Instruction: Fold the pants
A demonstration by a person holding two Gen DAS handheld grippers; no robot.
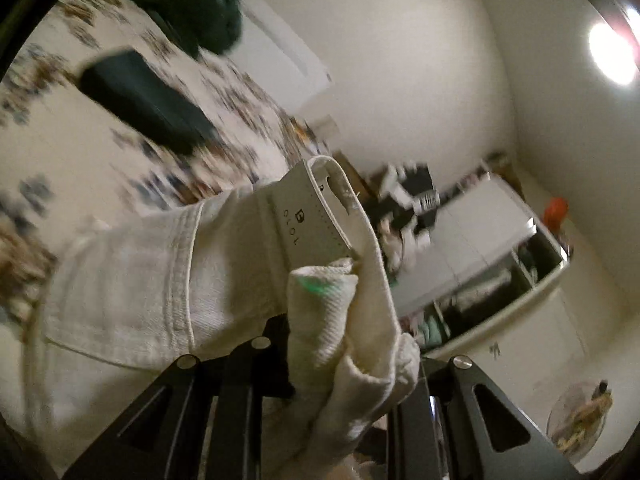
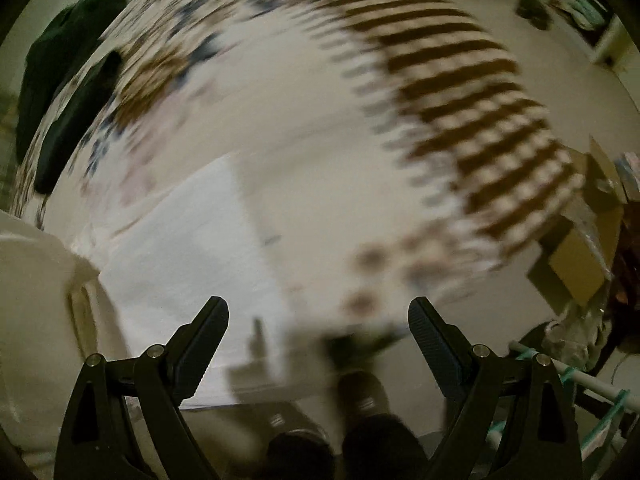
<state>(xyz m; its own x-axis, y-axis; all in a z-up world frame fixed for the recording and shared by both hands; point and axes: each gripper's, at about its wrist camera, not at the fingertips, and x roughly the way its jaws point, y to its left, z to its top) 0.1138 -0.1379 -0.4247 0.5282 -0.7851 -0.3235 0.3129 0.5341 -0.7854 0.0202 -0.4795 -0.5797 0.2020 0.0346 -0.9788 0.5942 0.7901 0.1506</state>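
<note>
Left wrist: shelf (image 1: 500, 276) of clothes behind pants (image 1: 168, 280).

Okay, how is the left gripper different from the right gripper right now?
The left gripper is shut on the white pants; the right gripper holds nothing. The left gripper's fingers are buried in bunched fabric, while the right gripper's fingers stand wide apart and bare. The left gripper tilts up toward the wall; the right gripper looks down on the patterned bedspread. Both are black two-finger grippers.
</note>
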